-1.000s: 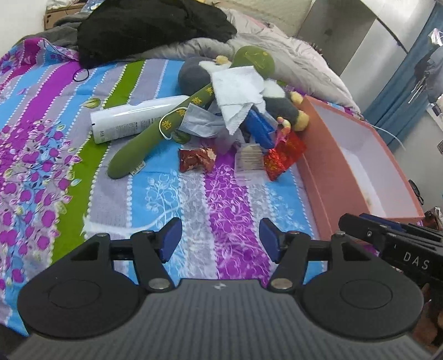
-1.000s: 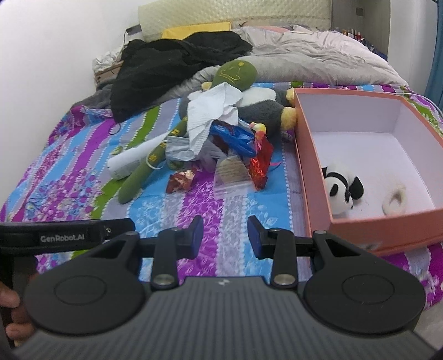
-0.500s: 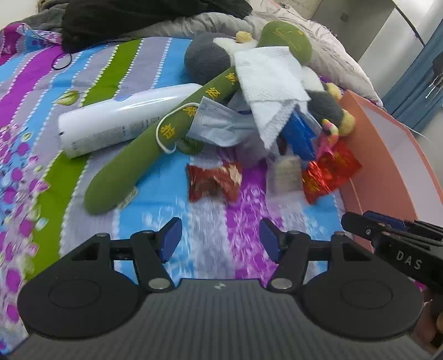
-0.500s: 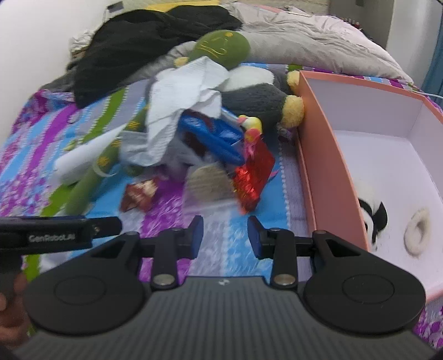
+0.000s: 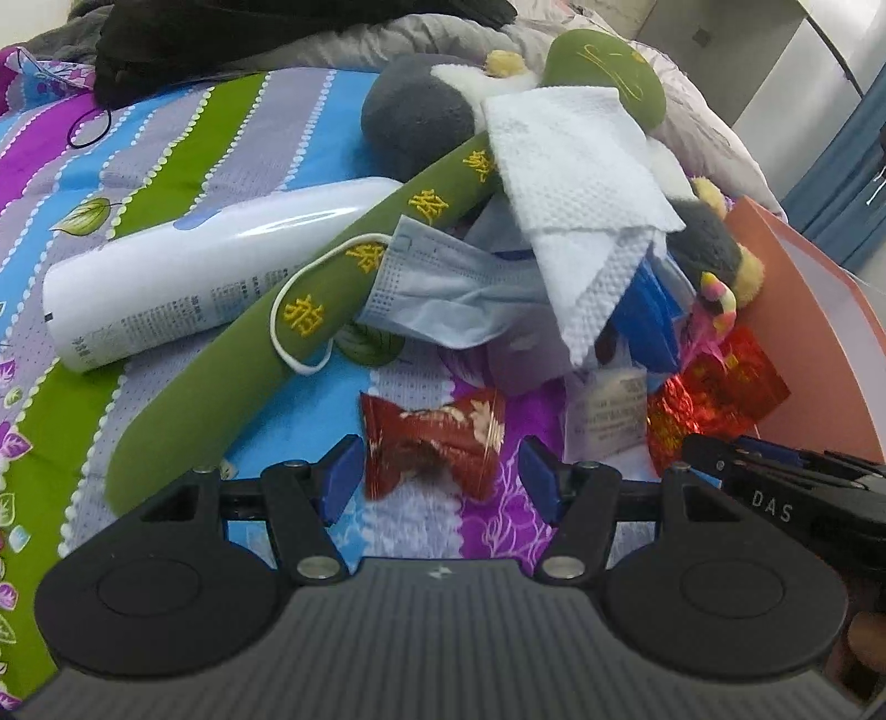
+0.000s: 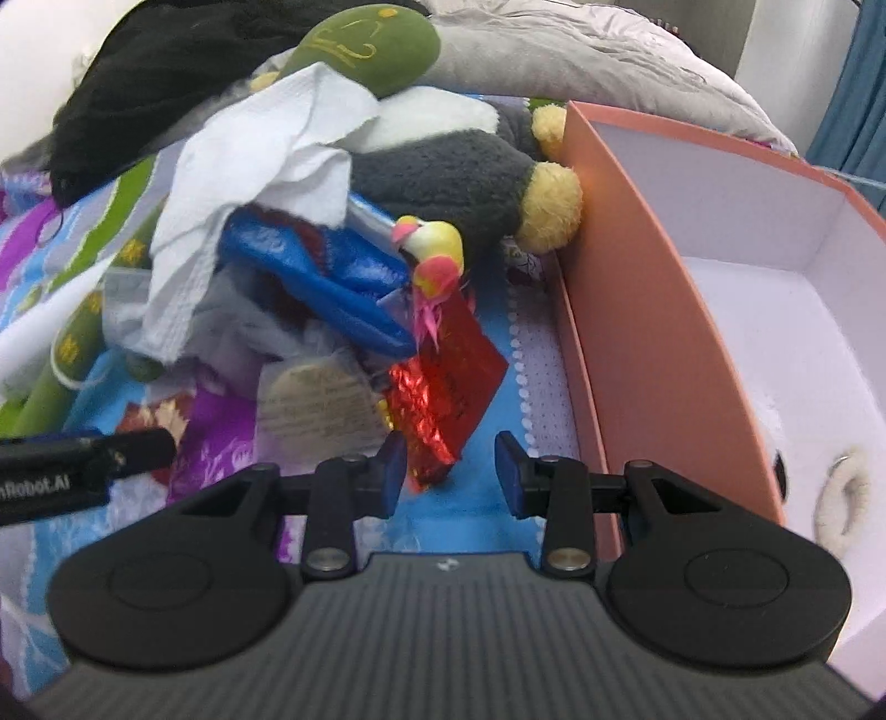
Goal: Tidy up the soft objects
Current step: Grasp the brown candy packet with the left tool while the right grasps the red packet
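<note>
A pile lies on the striped bedspread: a long green plush snake (image 5: 310,310) with yellow characters, a grey penguin plush (image 6: 443,183), a white paper towel (image 5: 581,199), a blue face mask (image 5: 443,288) and a small pink-yellow toy (image 6: 434,252). My left gripper (image 5: 437,476) is open, its fingers either side of a red snack wrapper (image 5: 432,437). My right gripper (image 6: 448,468) is open just before a red foil packet (image 6: 443,399). The pink box (image 6: 637,310) stands at the right; a plush and a white ring (image 6: 841,493) lie inside.
A white bottle (image 5: 183,277) lies left of the snake. A blue wrapper (image 6: 321,277) and a clear sachet (image 6: 321,404) sit in the pile. Black clothing (image 5: 277,33) and a grey duvet (image 6: 581,61) lie behind.
Both grippers have moved forward and down toward the pile. The left now straddles the red snack wrapper; the right has come close to the red foil packet beside the box.
</note>
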Available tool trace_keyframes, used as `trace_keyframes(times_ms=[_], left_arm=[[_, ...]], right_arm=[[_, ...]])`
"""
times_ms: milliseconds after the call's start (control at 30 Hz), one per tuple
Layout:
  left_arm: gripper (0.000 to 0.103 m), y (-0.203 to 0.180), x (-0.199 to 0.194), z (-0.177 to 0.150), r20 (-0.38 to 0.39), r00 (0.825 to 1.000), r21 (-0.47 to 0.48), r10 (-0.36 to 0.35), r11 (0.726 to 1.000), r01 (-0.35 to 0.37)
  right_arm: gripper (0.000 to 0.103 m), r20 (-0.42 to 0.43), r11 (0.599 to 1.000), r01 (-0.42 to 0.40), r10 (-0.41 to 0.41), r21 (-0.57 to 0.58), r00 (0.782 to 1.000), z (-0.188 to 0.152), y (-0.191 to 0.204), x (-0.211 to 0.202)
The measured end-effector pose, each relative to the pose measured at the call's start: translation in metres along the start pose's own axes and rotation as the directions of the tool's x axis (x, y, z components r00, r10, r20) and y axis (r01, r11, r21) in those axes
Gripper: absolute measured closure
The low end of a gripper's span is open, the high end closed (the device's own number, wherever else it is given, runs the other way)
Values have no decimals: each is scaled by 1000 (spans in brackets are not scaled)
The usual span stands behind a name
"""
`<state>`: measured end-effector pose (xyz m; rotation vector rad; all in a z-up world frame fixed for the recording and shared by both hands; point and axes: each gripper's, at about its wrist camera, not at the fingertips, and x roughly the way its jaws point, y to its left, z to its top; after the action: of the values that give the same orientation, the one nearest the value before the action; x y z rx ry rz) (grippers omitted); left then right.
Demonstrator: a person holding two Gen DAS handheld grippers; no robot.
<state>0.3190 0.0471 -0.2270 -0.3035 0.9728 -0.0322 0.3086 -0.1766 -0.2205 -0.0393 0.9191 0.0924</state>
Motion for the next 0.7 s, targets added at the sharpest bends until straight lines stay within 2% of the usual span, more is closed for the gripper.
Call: trace_keyframes(times_ms=[233, 367, 467, 700], left_arm=[[37, 0, 14, 4, -5, 1000, -11, 13, 1000, -13], [48, 3, 16, 5, -5, 1000, -32, 10, 999, -10], [55, 1, 13, 6, -3, 1000, -8, 7, 1000, -7], [56, -2, -2, 1, 3, 1000, -10, -8, 1000, 8]], right_arm=[[66, 23, 999, -41, 41, -17, 999, 0, 2, 16], [75, 40, 998, -61, 62, -35, 997, 0, 4, 15], [80, 46, 996, -69, 72, -49, 996, -2, 6, 11], [80, 52, 996, -77, 80, -48, 995, -9, 3, -8]])
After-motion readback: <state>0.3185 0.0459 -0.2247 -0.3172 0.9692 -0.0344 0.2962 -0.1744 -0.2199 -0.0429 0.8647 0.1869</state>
